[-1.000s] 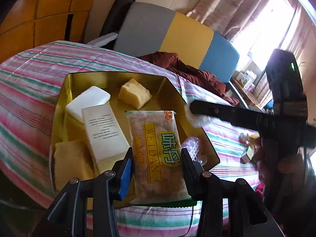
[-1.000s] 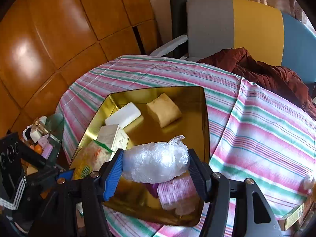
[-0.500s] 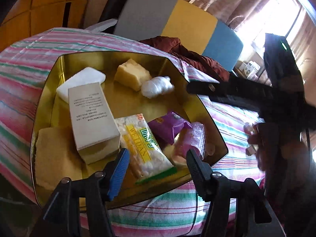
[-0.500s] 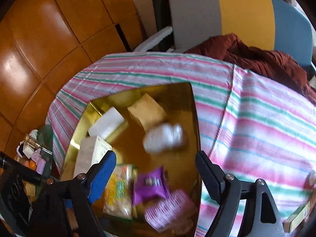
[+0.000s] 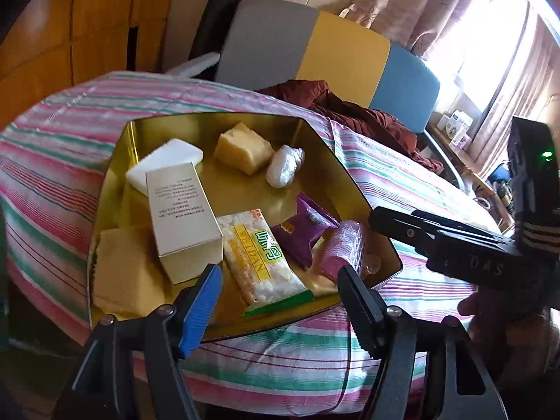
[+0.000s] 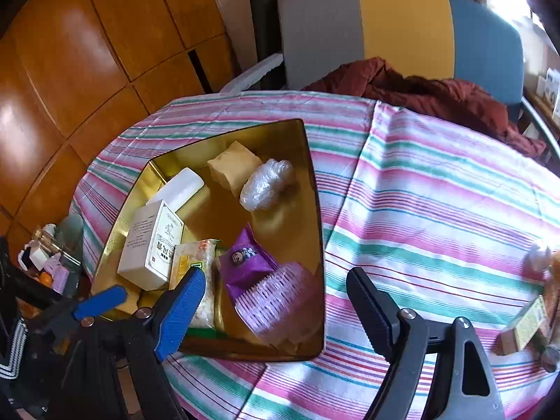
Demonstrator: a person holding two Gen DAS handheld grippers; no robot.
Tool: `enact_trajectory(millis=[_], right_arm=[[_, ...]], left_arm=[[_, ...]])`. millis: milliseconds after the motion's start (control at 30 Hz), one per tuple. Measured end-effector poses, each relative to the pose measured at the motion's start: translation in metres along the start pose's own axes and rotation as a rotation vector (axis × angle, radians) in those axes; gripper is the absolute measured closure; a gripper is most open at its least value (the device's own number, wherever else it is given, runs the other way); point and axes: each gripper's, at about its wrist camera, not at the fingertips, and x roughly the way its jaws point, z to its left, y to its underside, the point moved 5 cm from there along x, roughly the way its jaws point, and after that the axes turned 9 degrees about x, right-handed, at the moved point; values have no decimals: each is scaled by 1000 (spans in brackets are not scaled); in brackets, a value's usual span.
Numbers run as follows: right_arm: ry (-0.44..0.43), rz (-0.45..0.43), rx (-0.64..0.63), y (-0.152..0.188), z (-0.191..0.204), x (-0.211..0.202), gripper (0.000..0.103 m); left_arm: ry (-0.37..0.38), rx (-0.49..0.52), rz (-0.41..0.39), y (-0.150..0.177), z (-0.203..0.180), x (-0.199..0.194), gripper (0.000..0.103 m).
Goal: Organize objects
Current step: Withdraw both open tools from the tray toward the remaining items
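Both hand-held grippers hung released and empty over the near edge of the gold tray (image 6: 315,210). The left hand-held gripper (image 5: 278,301) had its jaws spread just short of the Weidan packet (image 5: 260,260), with the white box (image 5: 182,224) ahead to its left. The right hand-held gripper (image 6: 276,309) stood wide, its blue jaw over the tray's near corner and its black jaw over the striped cloth (image 6: 437,210) of the bench.

Ahead of the right one, at the tray's far side, lay the plastic-wrapped bundle (image 6: 267,183), just beside the yellow block (image 6: 232,169). Nearer sat the purple packet (image 6: 246,262) and the pink roll (image 6: 280,301).

I judged this a pause between placements. A few loose things (image 6: 525,322) waited well off to the right gripper's right, so its next move would call for swinging that way and closing on one.
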Motion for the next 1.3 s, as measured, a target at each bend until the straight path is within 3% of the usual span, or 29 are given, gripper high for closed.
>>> enact_trajectory(millis=[567, 867, 1300], right_arm=[[75, -75, -45, 17, -10, -23, 17], [114, -89, -13, 19, -30, -28, 14], [212, -94, 87, 20, -97, -45, 14]], left_arm=[[-90, 81, -18, 5, -18, -12, 31], [-99, 104, -18, 6, -25, -12, 28], [-108, 135, -16, 5, -32, -11, 21]])
